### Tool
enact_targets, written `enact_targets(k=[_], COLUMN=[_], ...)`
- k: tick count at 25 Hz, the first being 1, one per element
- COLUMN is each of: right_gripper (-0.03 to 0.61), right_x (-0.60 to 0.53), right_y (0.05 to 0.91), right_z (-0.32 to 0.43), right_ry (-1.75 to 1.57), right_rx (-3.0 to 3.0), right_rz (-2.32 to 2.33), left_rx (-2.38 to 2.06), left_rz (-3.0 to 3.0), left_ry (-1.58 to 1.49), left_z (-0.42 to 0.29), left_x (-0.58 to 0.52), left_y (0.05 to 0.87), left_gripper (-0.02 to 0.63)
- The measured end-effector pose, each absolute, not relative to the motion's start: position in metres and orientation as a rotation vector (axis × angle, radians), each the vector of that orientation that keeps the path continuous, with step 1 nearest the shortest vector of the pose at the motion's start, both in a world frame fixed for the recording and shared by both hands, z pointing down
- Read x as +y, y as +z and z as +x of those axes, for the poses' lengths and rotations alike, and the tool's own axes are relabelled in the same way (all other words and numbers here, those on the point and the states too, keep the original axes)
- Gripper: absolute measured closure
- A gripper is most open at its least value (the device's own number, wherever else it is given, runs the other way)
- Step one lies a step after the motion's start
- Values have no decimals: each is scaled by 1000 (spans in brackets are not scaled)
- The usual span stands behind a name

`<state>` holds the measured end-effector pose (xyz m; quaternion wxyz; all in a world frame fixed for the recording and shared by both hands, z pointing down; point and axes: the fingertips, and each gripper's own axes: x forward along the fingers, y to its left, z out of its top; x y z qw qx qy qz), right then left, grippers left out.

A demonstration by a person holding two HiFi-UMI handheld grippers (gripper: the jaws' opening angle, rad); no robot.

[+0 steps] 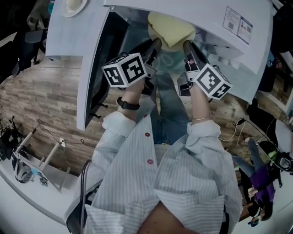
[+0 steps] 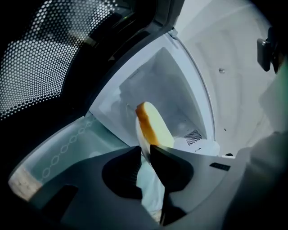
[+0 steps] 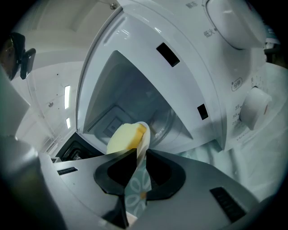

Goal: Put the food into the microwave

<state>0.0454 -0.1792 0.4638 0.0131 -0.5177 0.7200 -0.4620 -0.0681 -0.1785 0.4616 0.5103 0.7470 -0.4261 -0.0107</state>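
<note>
A pale yellow slice of bread [image 1: 171, 28] with an orange crust lies on a white plate [image 1: 170, 58] with a flower pattern. I hold the plate at the open mouth of the white microwave [image 1: 215, 27]. My left gripper [image 1: 154, 45] is shut on the plate's left rim and my right gripper [image 1: 187, 48] on its right rim. In the left gripper view the jaws [image 2: 145, 152] pinch the plate [image 2: 150, 184] edge, with the bread [image 2: 153, 126] beyond them. The right gripper [image 3: 140, 155] clamps the plate [image 3: 137, 188] below the bread [image 3: 122, 139]. The cavity [image 3: 130, 90] lies ahead.
The dark microwave door [image 1: 103, 59] stands open to the left, its mesh window [image 2: 40, 67] close to my left gripper. White control knobs [image 3: 254, 110] sit right of the cavity. A white dish [image 1: 73, 5] rests on the white counter at the far left. A white rack [image 1: 36, 160] stands at lower left.
</note>
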Motion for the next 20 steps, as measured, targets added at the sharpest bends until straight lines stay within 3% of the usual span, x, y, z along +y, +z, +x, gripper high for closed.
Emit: enact_targets(k=[20], right_gripper=[499], right_x=[-221], right_y=[478], right_z=[67], right_ry=[-1390], right_rx=[2216], right_rz=[-1679], left_rx=[-1048], left_rz=[1829], left_ry=[10], left_z=[-46], left_x=[-226], left_y=[479], left_gripper=[548])
